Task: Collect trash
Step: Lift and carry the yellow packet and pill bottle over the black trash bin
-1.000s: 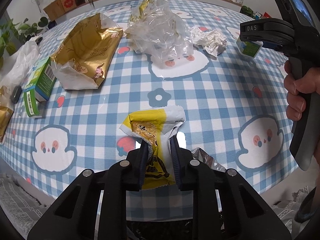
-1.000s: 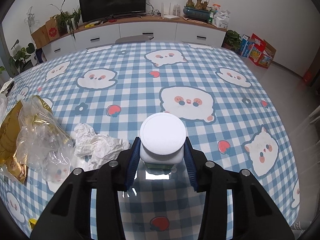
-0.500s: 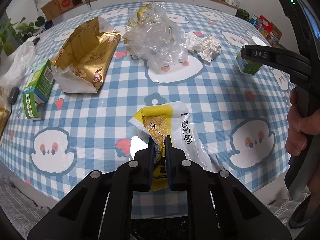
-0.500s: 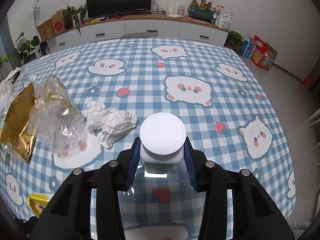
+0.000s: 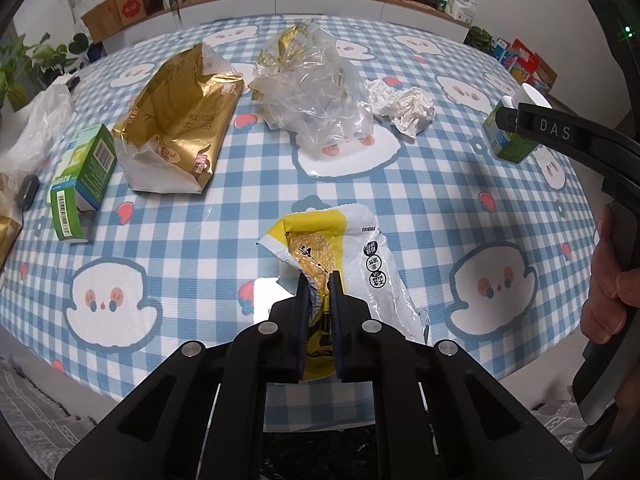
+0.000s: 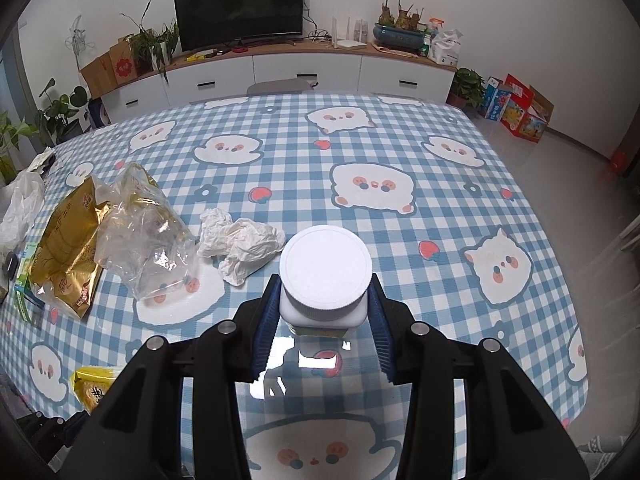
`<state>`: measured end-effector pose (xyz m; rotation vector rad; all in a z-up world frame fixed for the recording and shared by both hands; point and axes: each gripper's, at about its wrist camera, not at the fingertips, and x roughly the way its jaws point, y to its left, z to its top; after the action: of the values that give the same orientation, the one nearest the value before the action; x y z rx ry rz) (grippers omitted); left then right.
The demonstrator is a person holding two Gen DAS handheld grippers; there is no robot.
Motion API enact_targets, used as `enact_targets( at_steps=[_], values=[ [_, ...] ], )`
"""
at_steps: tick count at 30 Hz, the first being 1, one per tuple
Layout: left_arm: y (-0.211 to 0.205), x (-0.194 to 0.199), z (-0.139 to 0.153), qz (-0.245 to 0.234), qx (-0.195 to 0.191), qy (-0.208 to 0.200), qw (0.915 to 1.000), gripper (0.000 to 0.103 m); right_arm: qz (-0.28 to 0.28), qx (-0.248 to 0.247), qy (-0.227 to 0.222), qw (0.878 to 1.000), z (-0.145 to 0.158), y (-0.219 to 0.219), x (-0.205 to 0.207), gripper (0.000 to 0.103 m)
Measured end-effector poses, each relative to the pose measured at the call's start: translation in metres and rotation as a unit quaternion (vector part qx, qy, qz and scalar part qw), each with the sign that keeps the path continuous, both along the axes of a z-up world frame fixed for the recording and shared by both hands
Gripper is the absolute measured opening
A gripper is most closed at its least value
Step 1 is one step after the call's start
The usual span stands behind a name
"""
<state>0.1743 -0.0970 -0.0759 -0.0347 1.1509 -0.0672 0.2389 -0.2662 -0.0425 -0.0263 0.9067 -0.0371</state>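
Nearest, at the bottom centre of the left wrist view, the left gripper [image 5: 319, 280] had just been closing and was clamped narrow on the yellow and white wrapper [image 5: 340, 252], whose near end lay pinched between the jaws at the table's front edge. The gripper's black frame hid the wrapper's lower end. At the right edge of that frame a hand [image 5: 608, 288] held the right gripper's dark handle, cut off by the border.

In the right wrist view, the right gripper [image 6: 324, 300] held the white-lidded jar [image 6: 325, 270] at bottom centre, blue pads pressed to both sides; the wide lid covered most of the body, so its green label was barely readable. Whether the jar was resting on the checked tablecloth [image 6: 400, 140] or held just above it could not be told.

Further back, mid-frame in the left view, lay one crumpled clear plastic bag [image 5: 316, 88], one wad of white paper [image 5: 404, 106] just right of it, and one open gold foil bag [image 5: 180, 120] to its left. Beside that, at the left edge, sat one green and white carton [image 5: 80, 178], then a white plastic bag [image 5: 40, 120], partly cut off. Something gold at the far lower left was too cropped to name.

Beyond the table stood a white sideboard [image 6: 304, 70] and one dark screen [image 6: 240, 10].
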Motion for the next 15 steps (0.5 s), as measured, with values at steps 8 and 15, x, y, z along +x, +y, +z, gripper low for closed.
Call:
enact_targets(
  at_steps=[8, 15],
  values=[
    [0.008, -0.007, 0.010, 0.003, -0.003, -0.014, 0.9999, 0.009, 0.008, 0.001, -0.011, 1.000, 0.011, 0.004, -0.020, 0.040],
    [0.015, -0.019, 0.016, 0.007, -0.005, -0.021, 0.9997, 0.009, 0.014, 0.003, -0.019, 1.000, 0.018, 0.005, -0.043, 0.040]
  ],
)
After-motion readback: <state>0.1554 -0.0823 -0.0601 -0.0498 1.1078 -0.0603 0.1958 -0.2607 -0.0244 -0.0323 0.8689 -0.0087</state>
